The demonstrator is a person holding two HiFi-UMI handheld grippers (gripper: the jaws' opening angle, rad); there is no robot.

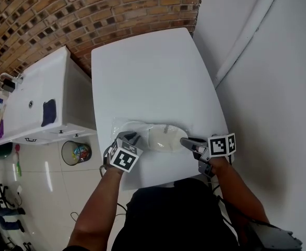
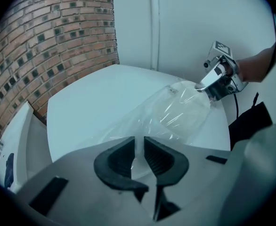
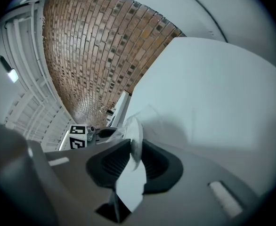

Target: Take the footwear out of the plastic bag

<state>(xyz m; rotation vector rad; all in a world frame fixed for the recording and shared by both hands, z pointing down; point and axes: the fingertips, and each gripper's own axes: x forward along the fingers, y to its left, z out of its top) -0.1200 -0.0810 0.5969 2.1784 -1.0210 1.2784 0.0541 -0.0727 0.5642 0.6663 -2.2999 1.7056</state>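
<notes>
With the slipper point(image 1: 163, 138) inside the bag point(image 1: 137, 127) on the table point(image 1: 142, 72), right tongs point(image 3: 135, 149) clamped on its end and left tongs point(image 2: 139, 142) narrowly apart around a loose fold, we risk that fold slipping free, or a pull dragging everything off the near edge.

A white table point(image 1: 142, 72) is standing beside a brick wall point(image 1: 64, 14); a bin point(image 1: 75, 152) is sitting on the floor point(image 1: 43, 179).

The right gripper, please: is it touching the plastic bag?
Touching. The right gripper view shows the right gripper clamped on the plastic bag, its film pinched between the jaws.
</notes>
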